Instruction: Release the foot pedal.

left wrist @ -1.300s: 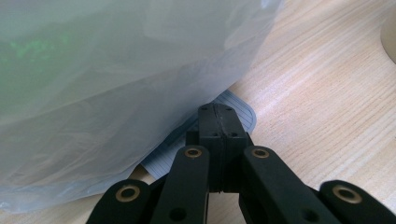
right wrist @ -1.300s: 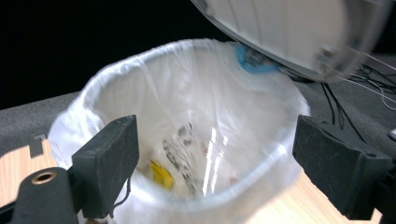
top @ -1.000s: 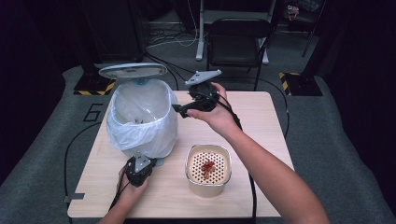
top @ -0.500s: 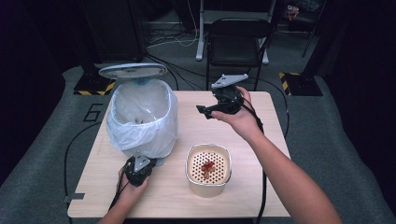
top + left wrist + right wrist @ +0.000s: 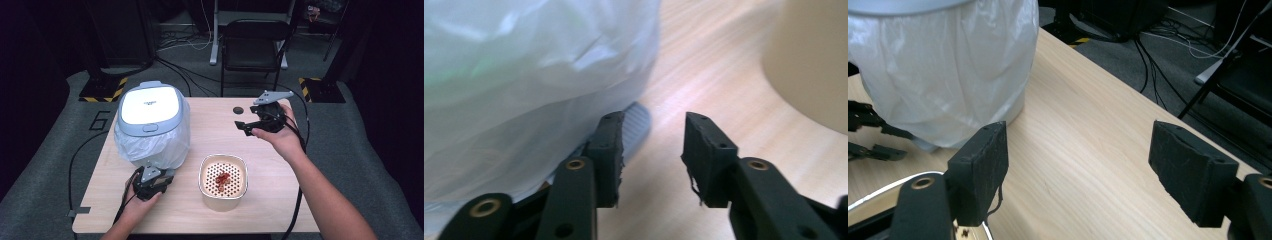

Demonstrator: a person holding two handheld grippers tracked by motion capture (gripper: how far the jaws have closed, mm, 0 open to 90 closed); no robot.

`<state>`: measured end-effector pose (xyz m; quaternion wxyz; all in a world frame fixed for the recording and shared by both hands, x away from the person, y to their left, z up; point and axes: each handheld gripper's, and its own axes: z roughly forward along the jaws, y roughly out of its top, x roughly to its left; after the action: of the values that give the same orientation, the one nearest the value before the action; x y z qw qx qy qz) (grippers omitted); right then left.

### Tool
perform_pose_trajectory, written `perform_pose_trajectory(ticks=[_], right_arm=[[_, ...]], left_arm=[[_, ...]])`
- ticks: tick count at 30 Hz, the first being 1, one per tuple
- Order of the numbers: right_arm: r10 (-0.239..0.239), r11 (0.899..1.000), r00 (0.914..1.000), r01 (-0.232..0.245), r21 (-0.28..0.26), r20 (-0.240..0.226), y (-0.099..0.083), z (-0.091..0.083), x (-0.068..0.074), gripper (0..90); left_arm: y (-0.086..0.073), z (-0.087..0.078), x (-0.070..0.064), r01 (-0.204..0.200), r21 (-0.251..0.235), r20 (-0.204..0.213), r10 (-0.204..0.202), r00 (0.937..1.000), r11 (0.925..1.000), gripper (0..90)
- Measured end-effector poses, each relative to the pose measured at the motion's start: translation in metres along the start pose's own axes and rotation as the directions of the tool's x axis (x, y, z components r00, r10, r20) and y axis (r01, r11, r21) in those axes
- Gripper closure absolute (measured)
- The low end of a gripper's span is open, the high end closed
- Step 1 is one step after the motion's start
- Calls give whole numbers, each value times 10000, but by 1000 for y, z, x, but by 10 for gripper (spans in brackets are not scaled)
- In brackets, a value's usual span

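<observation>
A grey pedal bin (image 5: 150, 107) lined with a white plastic bag (image 5: 524, 75) stands at the table's left, its lid down. My left gripper (image 5: 152, 172) sits low at the bin's front base, open; in the left gripper view (image 5: 651, 145) the grey pedal (image 5: 636, 125) lies just beyond the left jaw. A beige perforated bowl (image 5: 223, 180) with red scraps stands at the front middle. My right gripper (image 5: 242, 127) hovers over the table's right half, open and holding nothing (image 5: 1078, 160), pointing toward the bin (image 5: 948, 65).
A small black disc (image 5: 238, 109) lies on the wooden table (image 5: 210, 125) near its far edge. A black chair (image 5: 255, 40) stands behind the table, with cables on the grey floor. The bowl's rim (image 5: 878, 195) is just below the right gripper's left jaw.
The bin's lid, raised earlier, has dropped shut. My right gripper has drawn back to the right, away from the bin. The left gripper has stayed at the bin's base.
</observation>
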<state>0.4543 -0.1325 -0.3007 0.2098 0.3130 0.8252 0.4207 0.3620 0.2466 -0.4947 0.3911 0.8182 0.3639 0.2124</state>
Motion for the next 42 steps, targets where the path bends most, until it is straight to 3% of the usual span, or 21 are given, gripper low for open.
perform_pose_trajectory(ticks=[2,3,4,6,12,13,18,20,24,28,29,33,34,36,37,40,42], right_arm=[[14,10000,10000,-14,27,60,-4,-1,-1,239],[53,9999,9999,-54,96,95,-13,-4,-2,239],[53,9999,9999,-54,96,95,-13,-4,-2,239],[151,9997,9996,-156,198,245,-28,-8,-3,242],[345,9991,9985,-355,229,426,-53,-15,-3,248],[464,9986,9977,-475,229,493,-63,-17,-3,250],[442,9986,9966,-462,274,688,-79,-22,-1,253],[761,9969,9940,-776,162,781,-93,-28,1,255],[933,9950,9897,-966,257,1083,-111,-34,4,256],[1256,9915,9853,-1285,181,1158,-125,-36,5,256],[1408,9893,9815,-1445,193,1301,-136,-35,5,256],[1380,9883,9796,-1458,444,1460,-149,-33,6,256],[1573,9851,9748,-1662,444,1584,-158,-32,6,256],[1723,9829,9723,-1802,369,1580,-162,-32,6,256],[1809,9816,9688,-1887,308,1695,-171,-31,6,256],[1861,9803,9648,-1952,316,1859,-179,-30,6,256],[1983,9776,9616,-2079,317,1898,-187,-28,7,256]], left_arm=[[1,-2,-2,194,-10,100,-194,9998,9998,552],[3,-9,0,-54,81,192,52,9998,10000,531],[3,-9,0,-54,81,192,52,9998,10000,520],[3,-18,1,773,-43,456,-771,9960,9970,506],[1,-35,12,1338,-146,575,-1327,9895,9909,474],[-1,-41,16,1456,-165,488,-1447,9883,9892,472],[-6,-55,24,1664,-186,268,-1659,9858,9859,466],[-11,-66,31,1912,-214,147,-1909,9815,9813,461],[-20,-75,39,2226,-250,-221,-2231,9745,9746,451],[-28,-76,45,2491,-142,-453,-2495,9673,9684,447],[-32,-76,49,2568,-118,-629,-2571,9643,9664,444],[-40,-75,53,2691,-146,-865,-2694,9591,9630,442],[-43,-75,55,2871,-113,-832,-2870,9543,9578,438],[-45,-75,56,2909,-174,-836,-2913,9530,9566,425],[-48,-75,58,3057,-324,-851,-3073,9478,9516,423],[-50,-75,60,3059,-197,-870,-3064,9479,9519,423],[-53,-74,62,3130,-283,-969,-3142,9444,9493,422]])
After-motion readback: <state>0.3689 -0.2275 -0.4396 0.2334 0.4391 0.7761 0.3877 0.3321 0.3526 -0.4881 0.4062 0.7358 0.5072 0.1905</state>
